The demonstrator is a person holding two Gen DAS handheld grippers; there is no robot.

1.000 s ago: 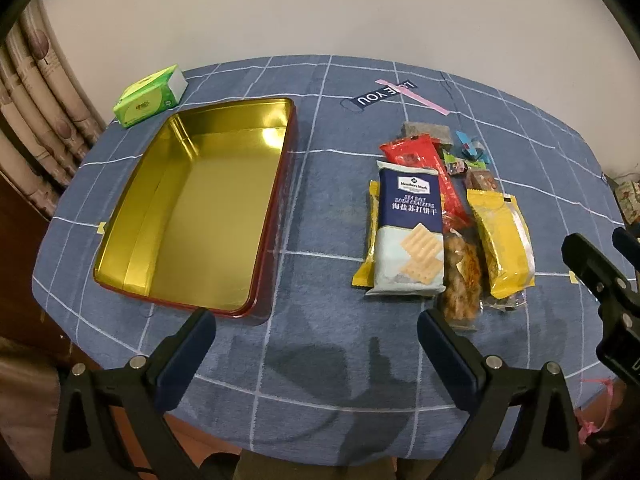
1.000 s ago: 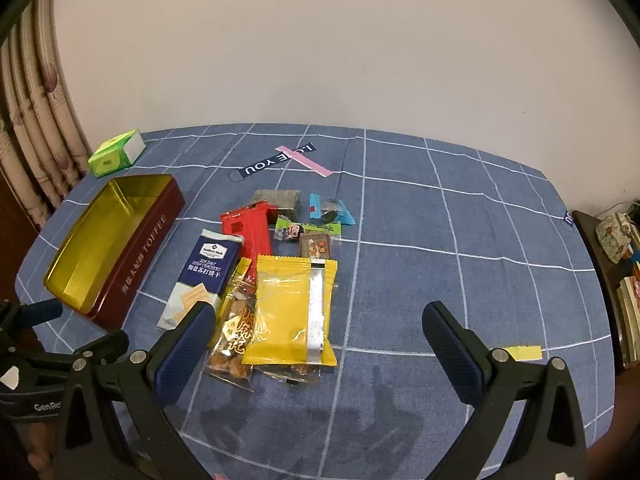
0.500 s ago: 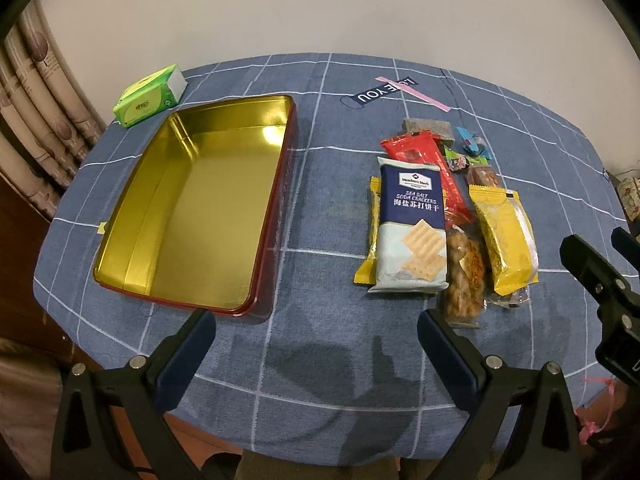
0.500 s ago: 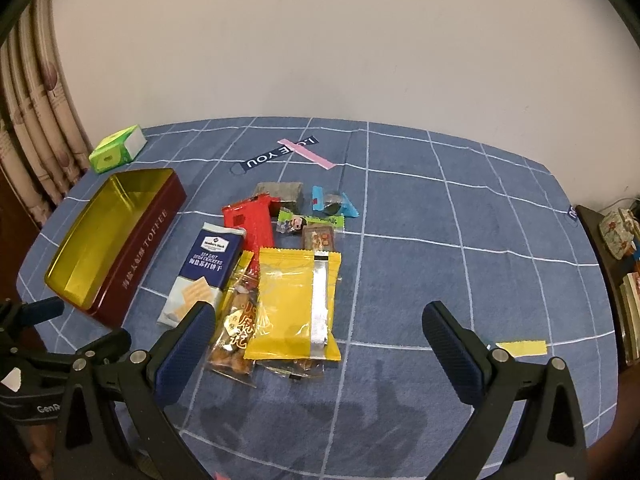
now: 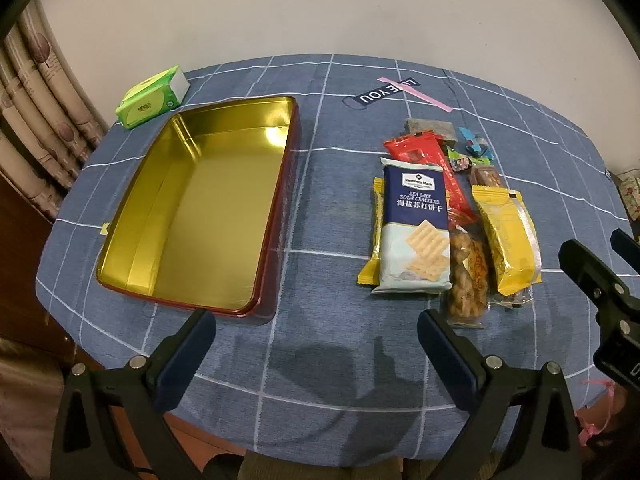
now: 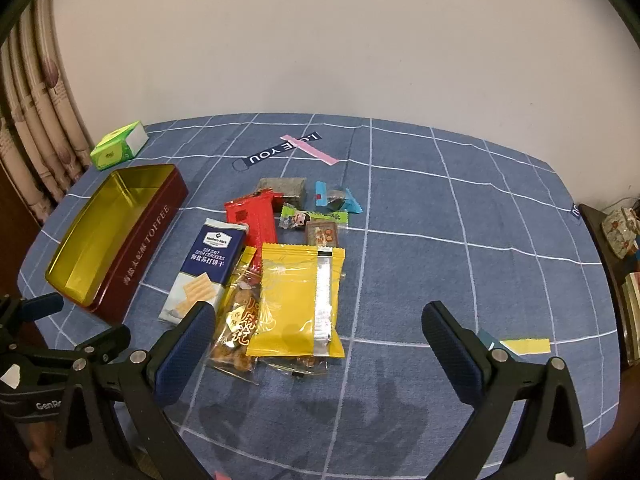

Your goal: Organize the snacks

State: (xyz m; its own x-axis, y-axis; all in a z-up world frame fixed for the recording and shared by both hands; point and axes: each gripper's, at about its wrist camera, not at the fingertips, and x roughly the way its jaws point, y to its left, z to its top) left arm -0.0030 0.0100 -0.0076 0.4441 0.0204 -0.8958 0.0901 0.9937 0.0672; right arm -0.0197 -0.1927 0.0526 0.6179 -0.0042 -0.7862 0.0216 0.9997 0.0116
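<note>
An empty gold-lined red tin lies on the left of the blue checked tablecloth. To its right sits a pile of snacks: a navy soda cracker pack, a red packet, a yellow pouch, a clear bag of fried snacks and several small candies. My left gripper is open above the near table edge, between tin and pile. My right gripper is open just in front of the yellow pouch, holding nothing.
A green tissue pack lies at the far left corner. A dark "LOVE YOU" label with a pink strip is at the back. Yellow tape marks the right side. Curtains hang left; a shelf stands right.
Both grippers have shifted slightly forward and lower toward the table. Nothing on the table has moved.
</note>
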